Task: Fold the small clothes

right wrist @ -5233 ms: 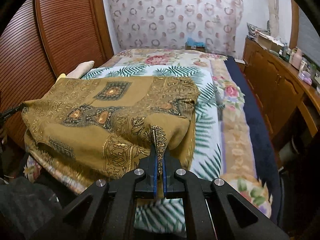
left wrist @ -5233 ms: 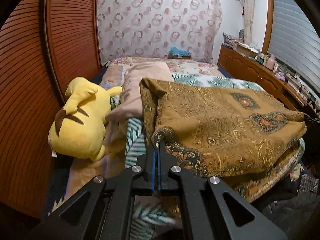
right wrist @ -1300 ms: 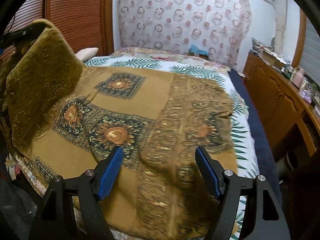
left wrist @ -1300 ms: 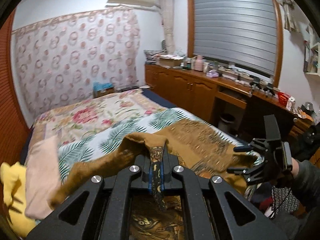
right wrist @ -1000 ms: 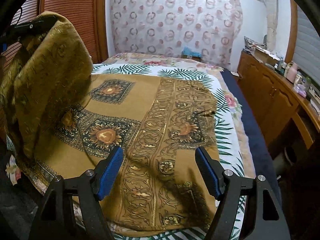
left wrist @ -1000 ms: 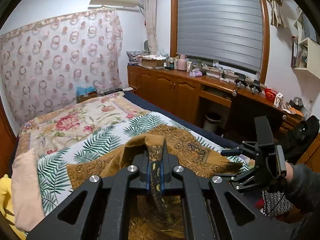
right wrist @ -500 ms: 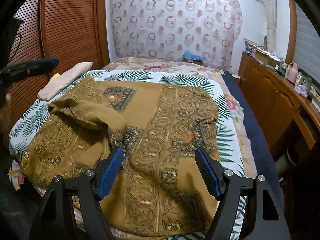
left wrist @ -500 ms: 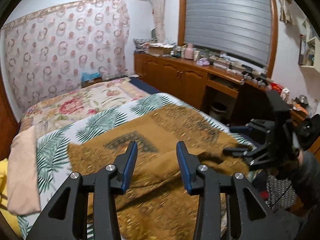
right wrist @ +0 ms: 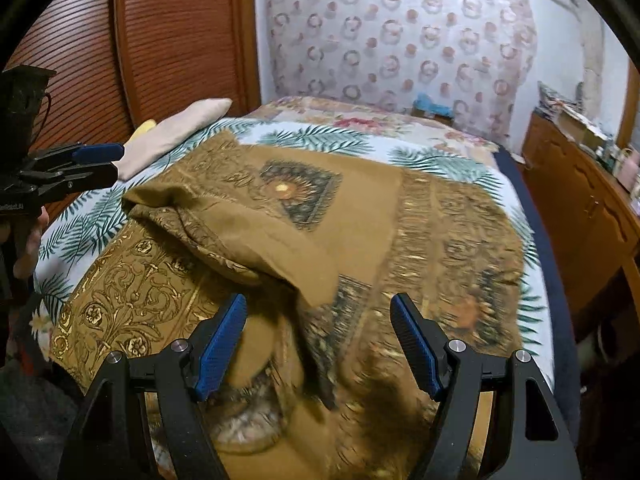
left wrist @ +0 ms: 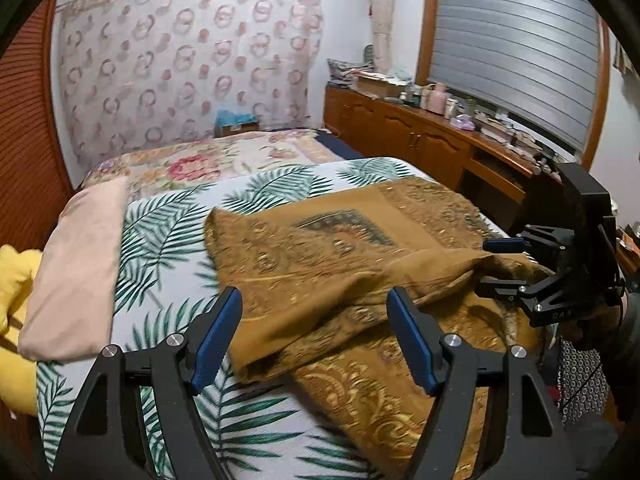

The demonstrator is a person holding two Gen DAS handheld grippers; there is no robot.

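A brown cloth with gold patterns lies spread on the bed, one part folded over itself as a loose flap. My left gripper hovers over the cloth's near left edge. Its jaws are opening, and the blue pads stand wide apart and press on nothing. The same gripper shows at the left edge of the right wrist view, beside the flap's corner. My right gripper is open above the cloth's near edge with only loose fabric below it. In the left wrist view the right gripper sits at the cloth's right corner.
The bed has a palm-leaf sheet. A pink pillow and a yellow plush toy lie along its left side. Wooden cabinets with clutter run along the right. A slatted wooden door stands on the left.
My left gripper let go of the cloth corner and spread its jaws while sinking. The lifted part dropped onto the cloth as a fold. My right gripper stayed open and shifted sideways.
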